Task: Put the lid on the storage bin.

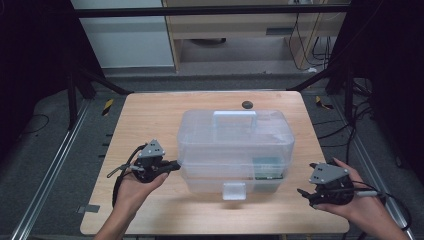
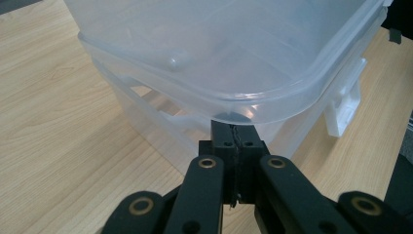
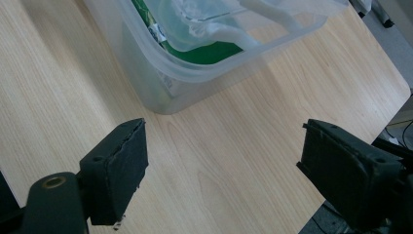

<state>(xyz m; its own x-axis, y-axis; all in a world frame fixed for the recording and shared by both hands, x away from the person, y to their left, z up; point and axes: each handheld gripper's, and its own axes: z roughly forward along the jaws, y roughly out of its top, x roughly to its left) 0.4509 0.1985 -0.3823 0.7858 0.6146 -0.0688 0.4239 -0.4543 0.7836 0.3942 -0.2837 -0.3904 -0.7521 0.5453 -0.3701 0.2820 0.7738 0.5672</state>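
A clear plastic storage box [image 1: 235,145] with a lid, a top handle [image 1: 235,117] and a white front latch [image 1: 234,190] stands mid-table. A green-labelled item [image 1: 267,167] lies inside at its front right corner. My left gripper [image 1: 176,164] is shut, its tips against the box's left side. In the left gripper view the shut jaws [image 2: 234,134] sit just under the lid's rim [image 2: 219,105], with nothing between them. My right gripper [image 1: 306,198] is open on the table's front right, apart from the box. The right gripper view shows the gripper [image 3: 224,141] wide open over bare wood, with the box corner [image 3: 165,92] ahead.
A small dark round disc [image 1: 247,104] sits near the wooden table's [image 1: 150,120] far edge. The table's right edge runs close to my right hand. Cables trail from both grippers. Metal frame rails and floor cables surround the table.
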